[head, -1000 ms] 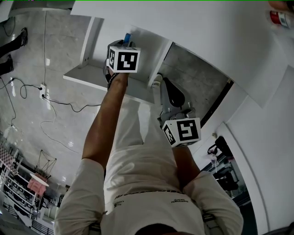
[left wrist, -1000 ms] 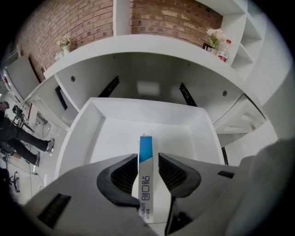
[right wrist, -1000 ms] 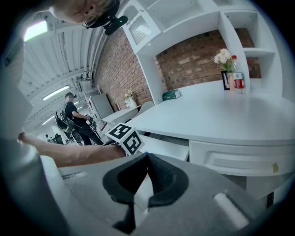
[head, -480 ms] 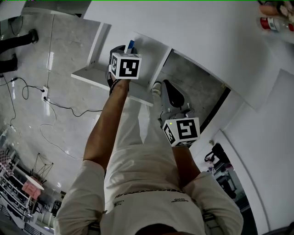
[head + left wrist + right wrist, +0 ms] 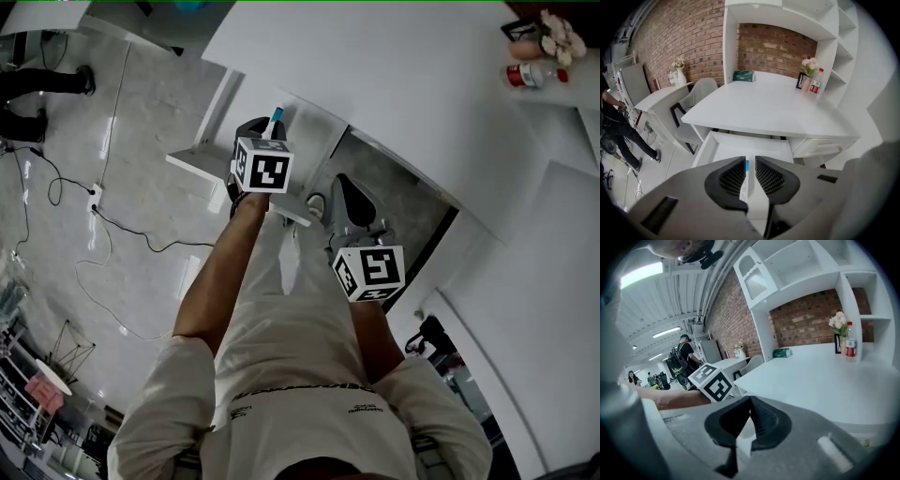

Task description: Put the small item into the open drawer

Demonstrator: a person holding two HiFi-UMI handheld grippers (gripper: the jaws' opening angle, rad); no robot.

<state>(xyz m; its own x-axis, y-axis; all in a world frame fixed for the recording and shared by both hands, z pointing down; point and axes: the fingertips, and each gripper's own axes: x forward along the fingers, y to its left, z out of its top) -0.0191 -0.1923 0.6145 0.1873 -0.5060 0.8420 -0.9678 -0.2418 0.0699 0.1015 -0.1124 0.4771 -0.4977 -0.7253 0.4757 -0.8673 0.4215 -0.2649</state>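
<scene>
Two grippers show: the left gripper (image 5: 750, 161) and the right gripper (image 5: 750, 400). The left gripper's jaws have just been closing, with one small item (image 5: 746, 183) between them. There are two white surfaces, the main surface (image 5: 778, 108) and a side surface (image 5: 658, 96), plus one open drawer (image 5: 731, 146) and one grey chair (image 5: 701, 91).

One green tissue pack (image 5: 743, 75) lies at the main surface's far edge. At its far right corner stand one red-labelled bottle (image 5: 815, 80), one picture frame (image 5: 800, 80) and one bunch of flowers (image 5: 809, 63). The side surface carries one vase of flowers (image 5: 680, 75). One person in dark clothes (image 5: 616, 126) is in view.
</scene>
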